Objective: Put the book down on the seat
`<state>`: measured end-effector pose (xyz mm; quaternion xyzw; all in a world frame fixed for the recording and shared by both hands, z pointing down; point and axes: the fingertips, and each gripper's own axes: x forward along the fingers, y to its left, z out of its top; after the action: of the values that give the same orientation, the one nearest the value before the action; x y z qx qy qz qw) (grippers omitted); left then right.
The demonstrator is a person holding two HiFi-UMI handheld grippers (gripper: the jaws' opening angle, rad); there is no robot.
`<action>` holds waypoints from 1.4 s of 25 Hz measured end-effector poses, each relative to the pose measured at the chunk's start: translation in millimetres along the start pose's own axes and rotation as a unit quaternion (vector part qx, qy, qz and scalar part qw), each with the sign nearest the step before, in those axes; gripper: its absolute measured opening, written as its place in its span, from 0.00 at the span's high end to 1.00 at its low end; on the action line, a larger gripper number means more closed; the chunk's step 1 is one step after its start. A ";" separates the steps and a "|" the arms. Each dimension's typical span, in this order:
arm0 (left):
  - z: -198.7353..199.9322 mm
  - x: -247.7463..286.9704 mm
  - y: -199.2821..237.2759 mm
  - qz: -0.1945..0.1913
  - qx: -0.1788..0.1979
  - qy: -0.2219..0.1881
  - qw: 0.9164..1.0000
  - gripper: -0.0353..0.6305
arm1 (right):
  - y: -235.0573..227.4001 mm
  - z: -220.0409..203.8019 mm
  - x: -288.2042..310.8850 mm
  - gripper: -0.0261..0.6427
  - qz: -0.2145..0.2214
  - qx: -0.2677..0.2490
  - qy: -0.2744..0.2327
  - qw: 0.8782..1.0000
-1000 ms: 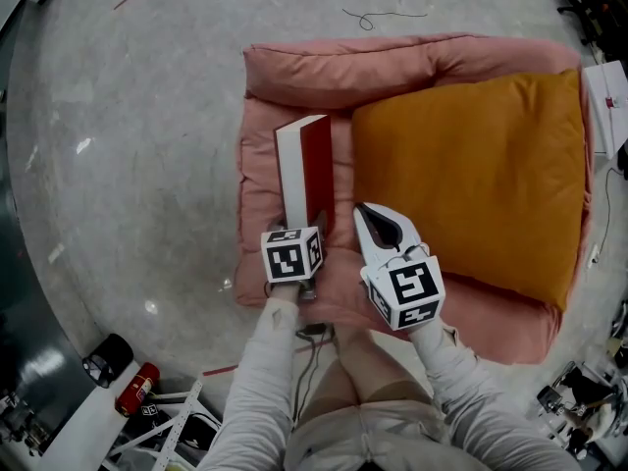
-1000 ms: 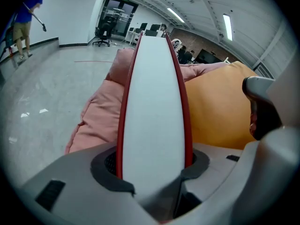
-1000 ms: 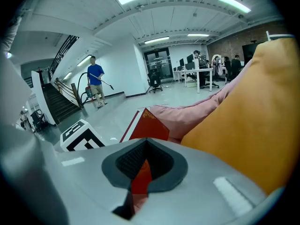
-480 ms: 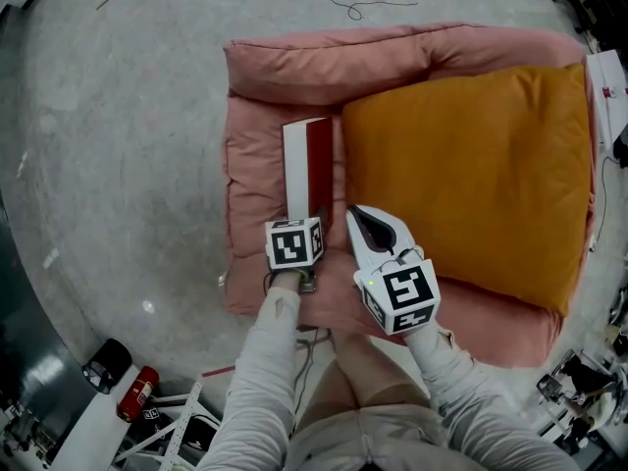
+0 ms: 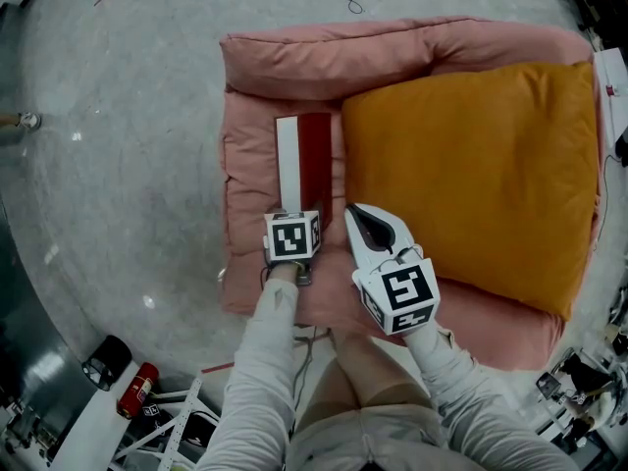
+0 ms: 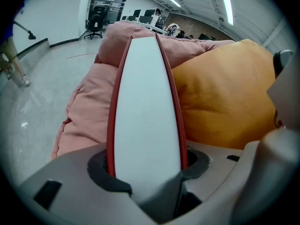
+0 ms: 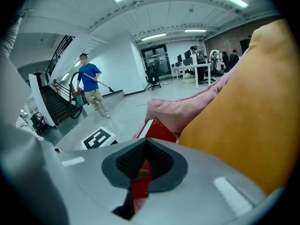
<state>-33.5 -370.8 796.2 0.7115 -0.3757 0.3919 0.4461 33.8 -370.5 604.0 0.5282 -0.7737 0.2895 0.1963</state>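
A red-covered book (image 5: 306, 160) with a white page edge points away from me over the left strip of the pink cushioned seat (image 5: 250, 180), beside the orange pillow (image 5: 471, 165). My left gripper (image 5: 297, 207) is shut on the book's near end. In the left gripper view the page edge (image 6: 147, 111) runs out from between the jaws. Whether the book rests on the seat I cannot tell. My right gripper (image 5: 356, 212) hovers just right of the book, shut and empty. In the right gripper view the book's red cover (image 7: 159, 129) shows past its closed jaws.
The orange pillow fills the seat's right part. Polished grey floor surrounds the seat, with a thin cable (image 5: 368, 3) beyond it. A red canister (image 5: 137, 391) and black gear (image 5: 106, 359) lie near my left foot. A person in a blue shirt (image 7: 91, 90) stands far off.
The left gripper has sunk toward the seat with the book, which now lies lower and flatter beside the pillow. The right gripper has stayed where it was.
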 end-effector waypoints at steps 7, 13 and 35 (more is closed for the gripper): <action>3.3 -12.9 19.1 0.050 -0.010 -0.016 0.999 0.49 | 9.8 2.7 -3.6 0.96 0.012 -0.002 -0.004 1.000; 11.3 -31.0 34.8 0.076 -0.015 -0.035 0.996 0.45 | 19.1 6.5 -5.3 0.96 0.023 -0.006 -0.006 1.000; -7.1 -103.4 44.3 0.101 -0.046 -0.085 0.990 0.45 | 54.7 12.1 -32.7 0.96 0.038 -0.029 -0.018 0.999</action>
<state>-116.6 -359.3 721.1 0.6791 -0.5000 0.3558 0.4028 -5.2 -340.4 561.8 0.4979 -0.8044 0.2651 0.1865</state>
